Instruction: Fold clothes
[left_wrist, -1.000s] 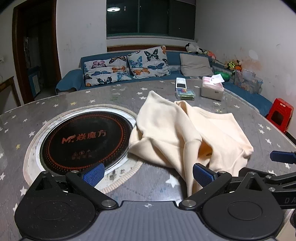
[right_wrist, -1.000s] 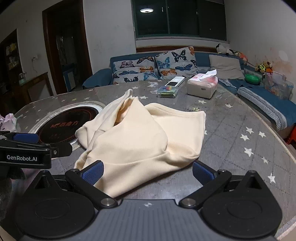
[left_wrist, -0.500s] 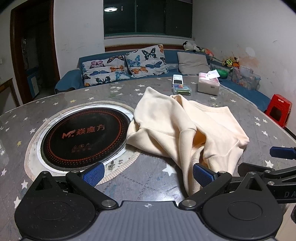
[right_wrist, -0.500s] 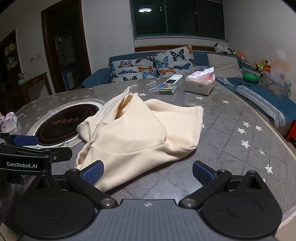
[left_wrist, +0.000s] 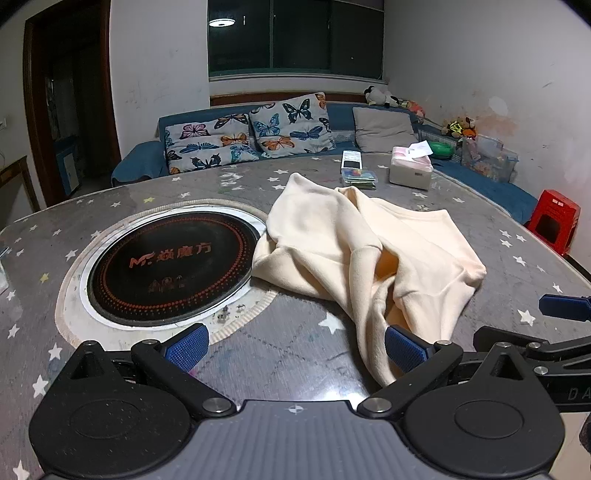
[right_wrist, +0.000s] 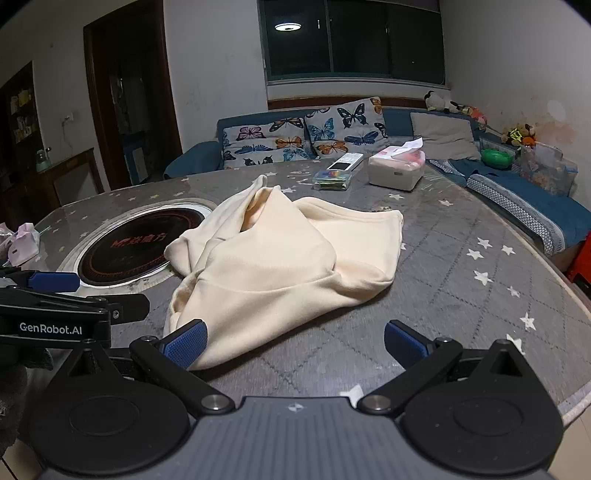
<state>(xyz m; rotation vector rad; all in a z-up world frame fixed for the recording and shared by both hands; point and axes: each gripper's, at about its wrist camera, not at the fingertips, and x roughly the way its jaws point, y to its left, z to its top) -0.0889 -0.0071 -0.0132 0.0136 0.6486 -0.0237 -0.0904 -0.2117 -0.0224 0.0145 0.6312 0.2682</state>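
Note:
A cream sweatshirt lies crumpled in a heap on the grey star-patterned table, just right of the round black cooktop. My left gripper is open near the table's front edge, its right pad close to the garment's near tip, with nothing held. In the right wrist view the same sweatshirt spreads ahead of my right gripper, which is open; its left pad sits by the garment's near hem. Each gripper shows at the edge of the other's view.
At the table's far side sit a white tissue box, a remote and a small clear box. A blue sofa with butterfly cushions lines the wall. A red stool stands at the right.
Both grippers have drawn back and risen slightly from the sweatshirt, so the table looks farther away. The garment has not moved and both grippers stay open.

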